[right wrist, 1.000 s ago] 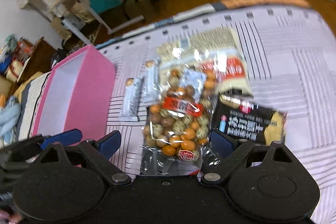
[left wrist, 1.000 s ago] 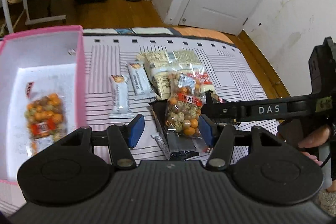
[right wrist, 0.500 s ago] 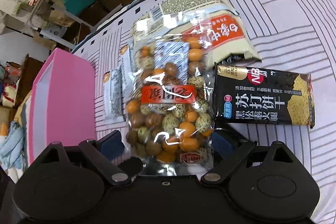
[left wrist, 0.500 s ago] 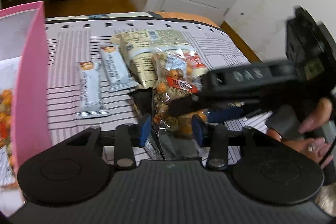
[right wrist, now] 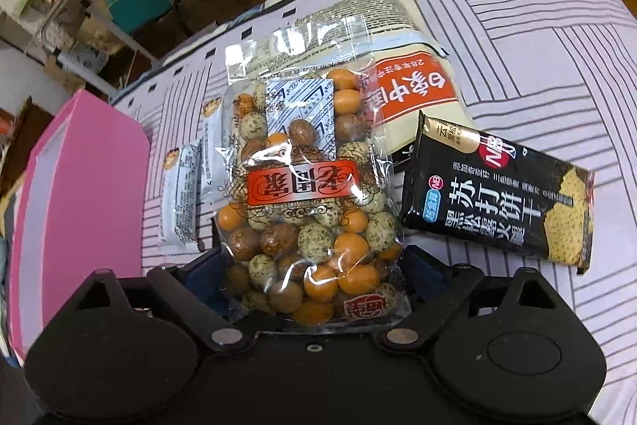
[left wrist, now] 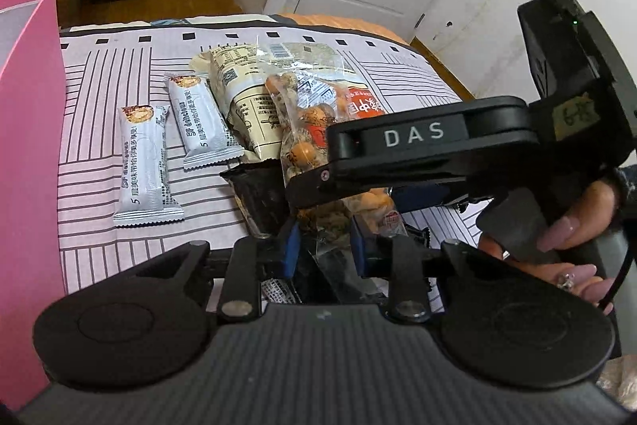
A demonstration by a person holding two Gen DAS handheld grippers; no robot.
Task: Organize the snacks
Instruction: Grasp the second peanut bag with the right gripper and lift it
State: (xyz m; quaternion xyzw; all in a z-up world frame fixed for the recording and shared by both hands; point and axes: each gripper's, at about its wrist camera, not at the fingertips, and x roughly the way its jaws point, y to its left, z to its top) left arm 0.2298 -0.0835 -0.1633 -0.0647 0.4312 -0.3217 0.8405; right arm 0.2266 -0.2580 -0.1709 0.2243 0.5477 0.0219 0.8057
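Since a second ago: both my grippers sank to the nut bag (right wrist: 310, 194) on the bed | left gripper (left wrist: 324, 245) jaws closing, pinching its crinkly bottom seal | right gripper (right wrist: 314, 277) jaws spread, straddling it | light, slippery; grip seal.

The right gripper (right wrist: 314, 267) straddles a clear bag of coated nuts (right wrist: 306, 194) at centre, jaws wide either side. At three o'clock lies a black cracker packet (right wrist: 497, 200); at twelve a cream packet (right wrist: 402, 58); at nine a pink box (right wrist: 83, 210) — two white bars (right wrist: 187, 194) just beside it.
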